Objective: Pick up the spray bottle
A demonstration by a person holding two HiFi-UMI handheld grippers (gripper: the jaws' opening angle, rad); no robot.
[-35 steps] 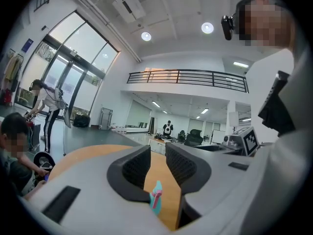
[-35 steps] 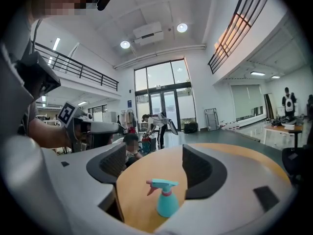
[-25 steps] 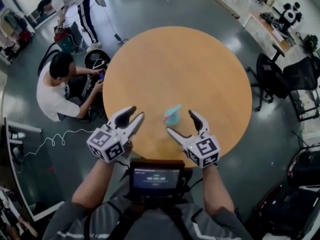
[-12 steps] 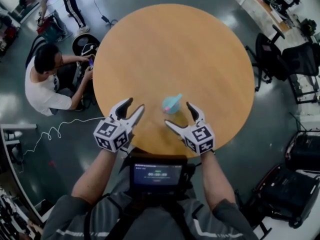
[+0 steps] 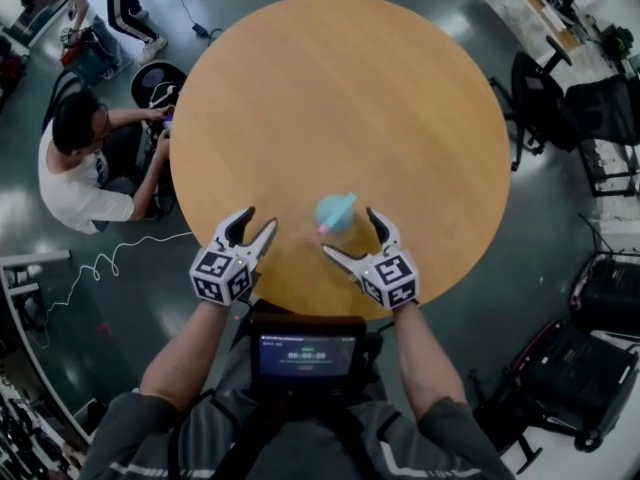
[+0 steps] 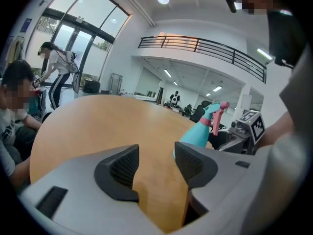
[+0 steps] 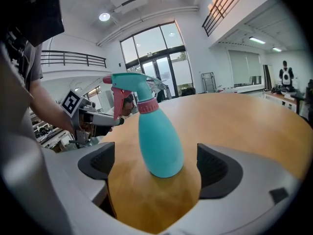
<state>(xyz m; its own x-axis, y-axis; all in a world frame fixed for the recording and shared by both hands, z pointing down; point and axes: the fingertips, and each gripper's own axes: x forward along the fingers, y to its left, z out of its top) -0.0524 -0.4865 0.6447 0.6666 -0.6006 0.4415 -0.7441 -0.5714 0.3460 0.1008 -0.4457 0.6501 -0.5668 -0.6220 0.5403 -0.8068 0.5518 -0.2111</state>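
Note:
A teal spray bottle [image 5: 334,213] with a pink trigger stands upright on the round wooden table [image 5: 340,88], near its front edge. My right gripper [image 5: 350,234] is just behind and right of it. In the right gripper view the bottle [image 7: 159,141] stands between the two dark pads [image 7: 211,168] without touching them, and the jaws are opening. My left gripper [image 5: 255,224] hovers at the table edge left of the bottle, open and empty. In the left gripper view the bottle [image 6: 198,133] shows beyond the right pad [image 6: 188,163].
A person [image 5: 75,163] sits on the floor left of the table, near a white cable [image 5: 110,268]. Black office chairs [image 5: 545,98] stand to the right. A small screen [image 5: 305,348] hangs at my chest. The far half of the table holds nothing.
Both grippers have come down toward the table's front edge. The right jaws have spread wider around the bottle. The bottle has not moved.

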